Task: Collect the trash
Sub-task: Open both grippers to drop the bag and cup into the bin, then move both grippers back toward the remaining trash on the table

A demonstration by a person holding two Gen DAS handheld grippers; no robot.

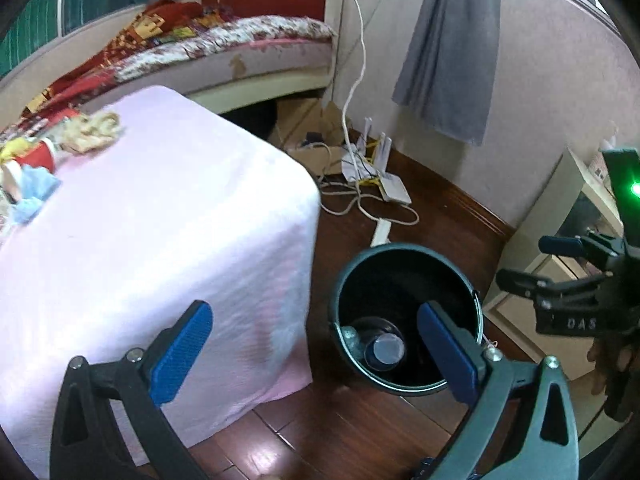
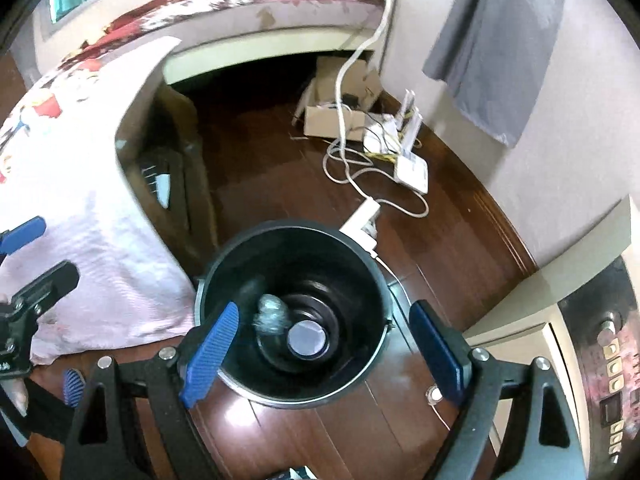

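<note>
A dark round bin (image 1: pixel 404 264) stands on the wood floor beside the table; it also shows in the right wrist view (image 2: pixel 362 264). Inside lie a crumpled silvery wad (image 2: pixel 272 314) and a dark cup or lid (image 2: pixel 307 340). My right gripper (image 2: pixel 324 352) is open and empty right above the bin. My left gripper (image 1: pixel 316 352) is open and empty, between the table corner and the bin. On the table's far left lie a red cup (image 1: pixel 38 156), a crumpled beige paper (image 1: pixel 94 130) and a blue tissue (image 1: pixel 34 196).
A table under a pink cloth (image 1: pixel 160 220) fills the left. A bed (image 1: pixel 240 48) stands behind. Cardboard, white cables and a router (image 2: pixel 412 168) lie on the floor by the wall. A grey curtain (image 1: pixel 452 52) hangs there. A cabinet (image 2: pixel 520 312) stands right.
</note>
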